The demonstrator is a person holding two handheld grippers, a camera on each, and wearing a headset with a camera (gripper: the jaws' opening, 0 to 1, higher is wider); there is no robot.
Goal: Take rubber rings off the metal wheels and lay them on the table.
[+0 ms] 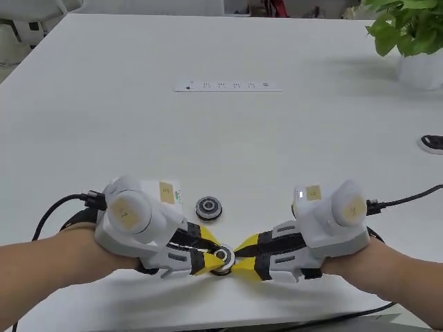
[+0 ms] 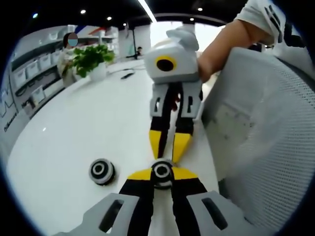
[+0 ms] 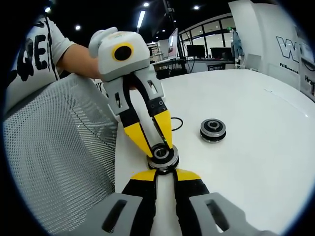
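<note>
Left gripper (image 1: 210, 256): jaws narrow, clamped on the held metal wheel (image 1: 222, 257) from its left. Its yellow tips flank the wheel in the left gripper view.
Loose metal wheel (image 1: 208, 207): lies flat on the white table (image 1: 208, 138), just beyond the held metal wheel and apart from both grippers.
Rubber ring (image 3: 213, 137): black band seated round the loose metal wheel. A like band sits round the held metal wheel.
Held metal wheel: between the tips of the two grippers, near the table's front edge.
Power strip (image 1: 227, 86): flat on the table, well beyond the held metal wheel.
Right gripper (image 1: 239, 261): jaws narrow, tips against the held metal wheel from its right. Whether they grip it cannot be told.
Potted plant (image 1: 408, 31): far beyond and right of the held metal wheel.
</note>
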